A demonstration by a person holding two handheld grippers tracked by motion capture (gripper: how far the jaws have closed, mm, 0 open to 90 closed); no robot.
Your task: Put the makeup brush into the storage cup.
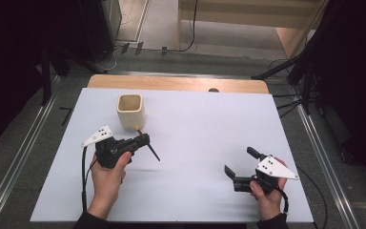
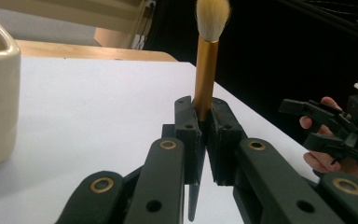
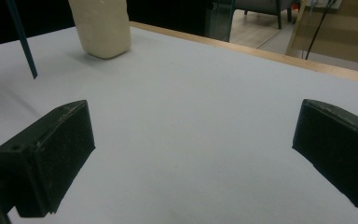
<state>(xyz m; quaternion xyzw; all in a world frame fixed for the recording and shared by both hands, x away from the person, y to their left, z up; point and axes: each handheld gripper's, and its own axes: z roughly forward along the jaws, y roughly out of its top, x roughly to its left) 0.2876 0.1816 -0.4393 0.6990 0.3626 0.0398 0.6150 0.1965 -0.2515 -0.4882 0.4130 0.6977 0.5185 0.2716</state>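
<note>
Nearest the lens, the left gripper [image 1: 144,140] had its jaws pressed together on a makeup brush [image 2: 205,79], pinching it at the gold ferrule; pale bristles rose beyond the jaws and the dark handle tip [image 1: 155,155] stuck out on their other side. Just beyond that claw stood a cream cup [image 1: 130,110] on the white table [image 1: 200,129]. Well apart, farther right, the right gripper [image 1: 240,161] hung with jaws spread wide, nothing between them.

A lab-like recording room: black curtains [image 1: 14,57], floor cables [image 1: 190,28], metal rails [image 1: 24,148] around a white bench [image 1: 195,124].
</note>
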